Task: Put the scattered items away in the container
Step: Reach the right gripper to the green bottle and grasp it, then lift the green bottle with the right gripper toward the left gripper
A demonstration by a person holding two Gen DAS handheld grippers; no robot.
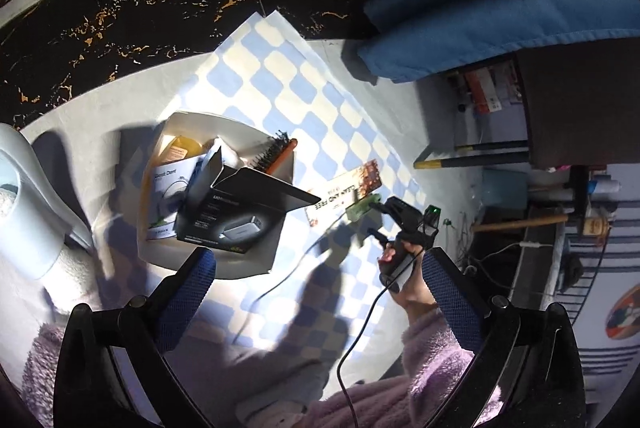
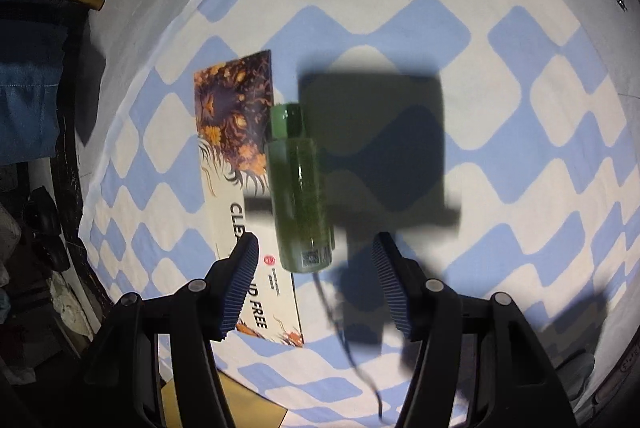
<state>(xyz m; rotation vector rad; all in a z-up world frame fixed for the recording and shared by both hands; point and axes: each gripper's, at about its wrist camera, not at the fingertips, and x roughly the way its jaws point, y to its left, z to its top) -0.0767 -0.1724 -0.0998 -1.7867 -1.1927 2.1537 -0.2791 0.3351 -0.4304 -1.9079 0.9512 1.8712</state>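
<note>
— What is in front of my right gripper (image 2: 316, 284) now?

— A green bottle (image 2: 299, 188), lying on its side on the checked cloth (image 2: 500, 76). It leans against the long edge of a flat printed box (image 2: 236, 164) and seems to rest partly on it. My fingers are spread wide, one on each side of the bottle's bottom end, and they do not touch it yet.

— How does the bottle look?

— Clear green plastic or glass, I cannot say which. It is round, with a narrower cap at the far end and a small code label near the bottom.

— How will it handle?

— I think it is smooth and can roll or slip. If it is full of liquid, it will be rather heavy. I would close across the wide body, near the middle, not on the cap.

— And my left gripper (image 1: 316, 276)?

— It is also open and holds nothing. It hangs above the white container (image 1: 256, 260), which already has boxes and a hairbrush (image 1: 276, 154) inside. The bottle lies just beside that container.
</note>
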